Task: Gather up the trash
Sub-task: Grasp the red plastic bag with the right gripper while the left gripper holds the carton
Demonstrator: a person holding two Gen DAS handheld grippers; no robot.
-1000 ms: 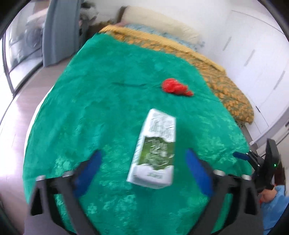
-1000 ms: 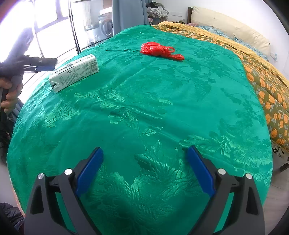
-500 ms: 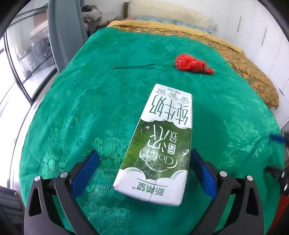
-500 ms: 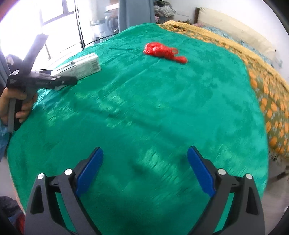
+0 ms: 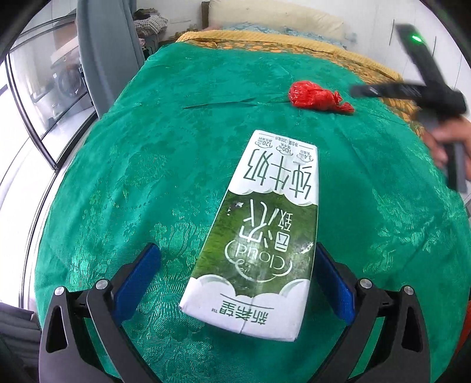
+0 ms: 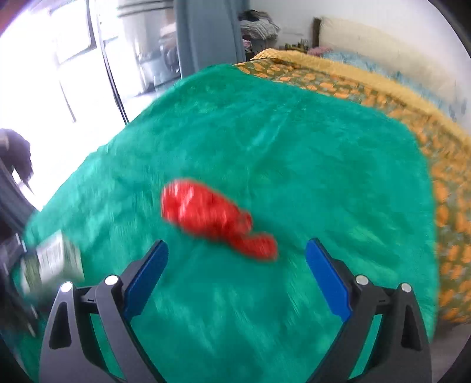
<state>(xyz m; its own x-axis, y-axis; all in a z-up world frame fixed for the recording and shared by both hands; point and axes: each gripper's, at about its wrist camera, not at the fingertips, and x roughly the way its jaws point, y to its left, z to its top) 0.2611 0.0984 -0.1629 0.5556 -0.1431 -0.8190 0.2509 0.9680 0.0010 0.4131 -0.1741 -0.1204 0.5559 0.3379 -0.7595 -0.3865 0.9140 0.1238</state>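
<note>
A white and green milk carton [image 5: 259, 235] lies flat on the green bedspread [image 5: 147, 176]. My left gripper [image 5: 235, 265] is open, its blue fingers on either side of the carton's near end. A red tied plastic bag [image 5: 318, 95] lies farther up the bed. In the right wrist view the red bag [image 6: 212, 218] lies just ahead of my open, empty right gripper [image 6: 235, 259], and this view is blurred. The carton also shows at the left edge there [image 6: 50, 265]. The right gripper and the hand holding it show in the left wrist view [image 5: 418, 91].
An orange patterned blanket [image 6: 426, 138] covers the far side of the bed, with pillows [image 5: 273, 14] at the headboard. A grey curtain [image 5: 103, 53] and glass doors [image 5: 38, 88] stand to the left. White wardrobes are on the right.
My left gripper has moved in until its fingers straddle the carton's near end. My right gripper has swung fast across the bed up to the red bag.
</note>
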